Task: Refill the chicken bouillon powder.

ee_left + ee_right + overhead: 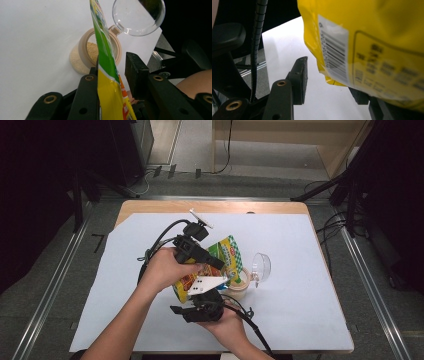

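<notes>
Tilting over the jar (100,51) (lid hinged open), the snack bag (220,257) is grasped by the left gripper (110,72); the right gripper (329,80) stands released beneath it.

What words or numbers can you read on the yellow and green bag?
Yellow and green plastic snack bag, front print: too small and tilted to read.
Bag edge, left gripper view: letters seen edge-on, unreadable.
White barcode label on the bag's yellow back: bars, digits blurred.
Boxed dark print beside it: blurred, unreadable.
</notes>
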